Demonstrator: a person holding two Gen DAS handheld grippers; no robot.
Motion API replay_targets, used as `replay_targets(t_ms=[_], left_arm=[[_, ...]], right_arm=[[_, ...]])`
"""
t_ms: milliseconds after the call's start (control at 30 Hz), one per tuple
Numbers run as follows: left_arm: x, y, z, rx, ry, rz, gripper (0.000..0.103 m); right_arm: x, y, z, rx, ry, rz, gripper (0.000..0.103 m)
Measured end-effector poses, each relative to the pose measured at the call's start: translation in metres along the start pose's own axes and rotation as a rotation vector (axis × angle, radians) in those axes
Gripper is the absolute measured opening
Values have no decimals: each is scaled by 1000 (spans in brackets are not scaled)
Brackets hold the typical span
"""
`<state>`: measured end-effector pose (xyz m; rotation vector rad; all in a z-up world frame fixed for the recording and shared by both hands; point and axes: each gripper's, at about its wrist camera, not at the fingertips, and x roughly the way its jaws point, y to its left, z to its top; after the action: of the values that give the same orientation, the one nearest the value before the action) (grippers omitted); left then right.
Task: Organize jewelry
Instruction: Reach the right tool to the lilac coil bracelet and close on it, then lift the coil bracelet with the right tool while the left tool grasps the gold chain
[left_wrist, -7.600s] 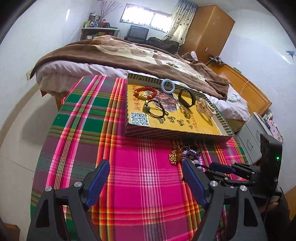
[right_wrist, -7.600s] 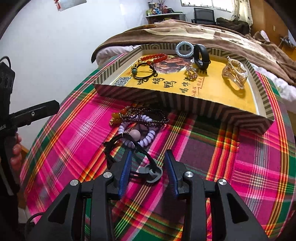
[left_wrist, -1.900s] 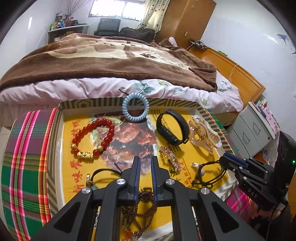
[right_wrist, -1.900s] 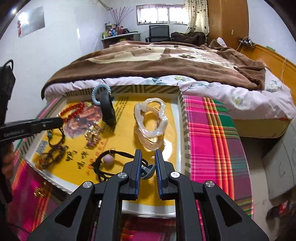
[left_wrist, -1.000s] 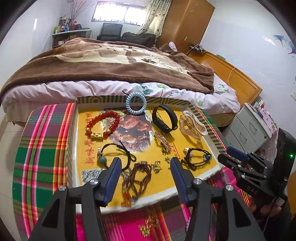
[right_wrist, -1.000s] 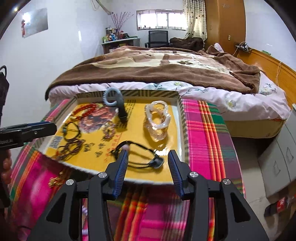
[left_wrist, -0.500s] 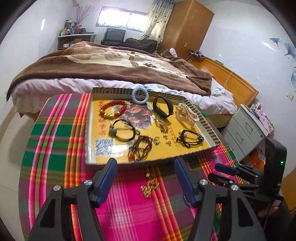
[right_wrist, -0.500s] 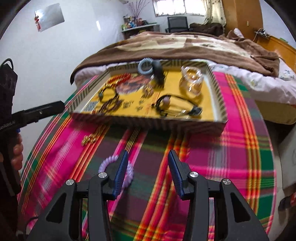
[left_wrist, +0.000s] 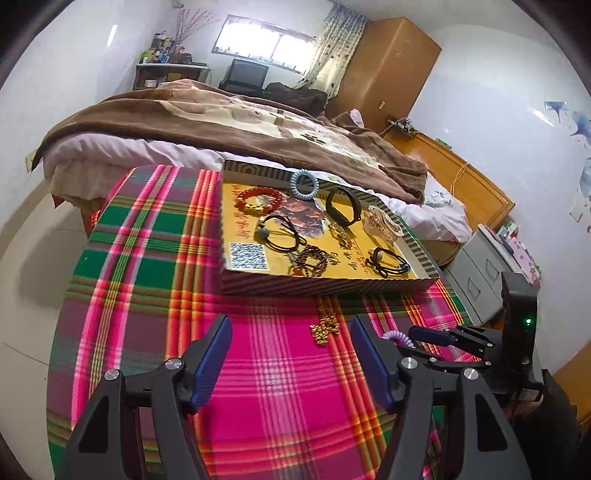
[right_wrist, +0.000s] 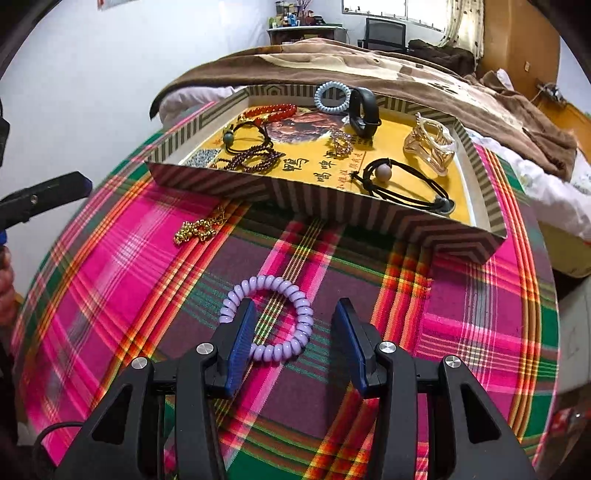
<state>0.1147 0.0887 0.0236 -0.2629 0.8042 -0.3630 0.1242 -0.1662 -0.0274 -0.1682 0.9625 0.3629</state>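
1. Plaid cloth in pink, green and orange covers the surface (right_wrist: 480, 332), and two loose pieces lie on it: a lilac coil bracelet (right_wrist: 267, 317) and a gold chain (right_wrist: 201, 227), both outside the striped box tray (right_wrist: 332, 212).

2. Compared with a second ago, both claws have pulled back from the tray. The black cord bracelet with the pale bead (right_wrist: 402, 184) that the right claw carried now lies inside the tray near its front right corner, and the dark bead strand (right_wrist: 251, 158) sits inside near the front left.

3. The right claw (right_wrist: 295, 343) now stands wide above the lilac coil bracelet; its left pad overlaps the ring's near-left edge, and its right pad is off to the ring's right. Nothing is held.

4. The left claw (left_wrist: 291, 363) is also wide and empty, hovering over the cloth with the gold chain (left_wrist: 325, 328) just ahead of it, slightly to its right.

5. Judgement: two deliveries are finished and two pieces remain. The right claw looks lined up for the coil bracelet and the left for the chain, which may be hard to pinch off the cloth.
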Motion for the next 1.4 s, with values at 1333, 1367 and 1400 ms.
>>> replay_targets(t_ms=[1333,1367,1400], left_arm=[[88,-62,-13,220,182,163,74],[92,-62,-13,223,195,166,74],[95,-63,-12,229,203,172,73]], right_arm=[[-57,-53,-43,274,-217,139,9],[-57,-55,-43,281,-222,148,9],[-56,-57,-42,285,-224,153,9]])
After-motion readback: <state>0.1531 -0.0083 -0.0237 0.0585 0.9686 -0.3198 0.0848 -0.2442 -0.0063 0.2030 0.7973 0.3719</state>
